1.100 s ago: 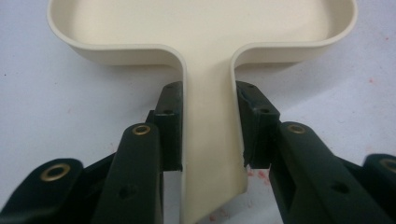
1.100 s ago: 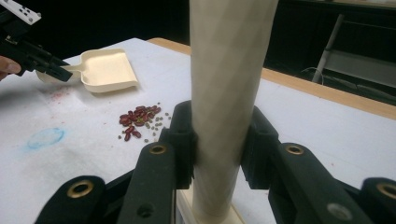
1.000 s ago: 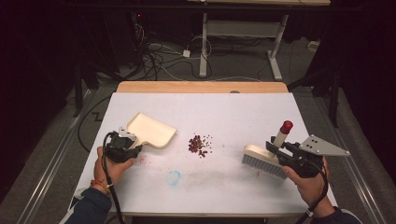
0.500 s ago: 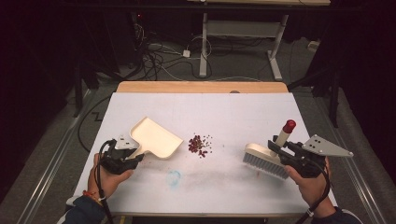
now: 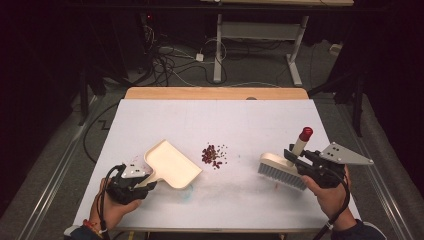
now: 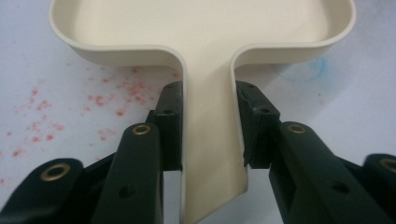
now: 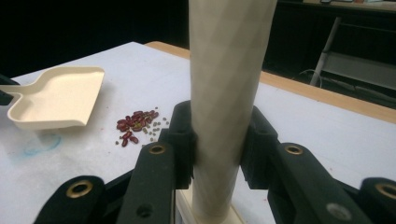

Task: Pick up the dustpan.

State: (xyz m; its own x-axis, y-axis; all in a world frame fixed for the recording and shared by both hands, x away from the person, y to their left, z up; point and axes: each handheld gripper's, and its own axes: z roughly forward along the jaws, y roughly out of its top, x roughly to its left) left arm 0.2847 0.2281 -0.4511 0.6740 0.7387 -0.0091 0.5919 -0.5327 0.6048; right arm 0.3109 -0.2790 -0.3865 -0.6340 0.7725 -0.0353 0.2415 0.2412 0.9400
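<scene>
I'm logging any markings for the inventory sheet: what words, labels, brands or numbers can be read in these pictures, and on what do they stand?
No readable text anywhere.
Dustpan: plain cream, no lettering.
Brush: cream handle with red cap, no label.
Left gripper and right gripper: black jaws, brass screws, no markings.
Table: red specks and a blue smudge, which are stains, not writing.

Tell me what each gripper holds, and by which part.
The left gripper clamps the cream dustpan by its flat handle. The right gripper clamps the brush by its upright handle.
</scene>
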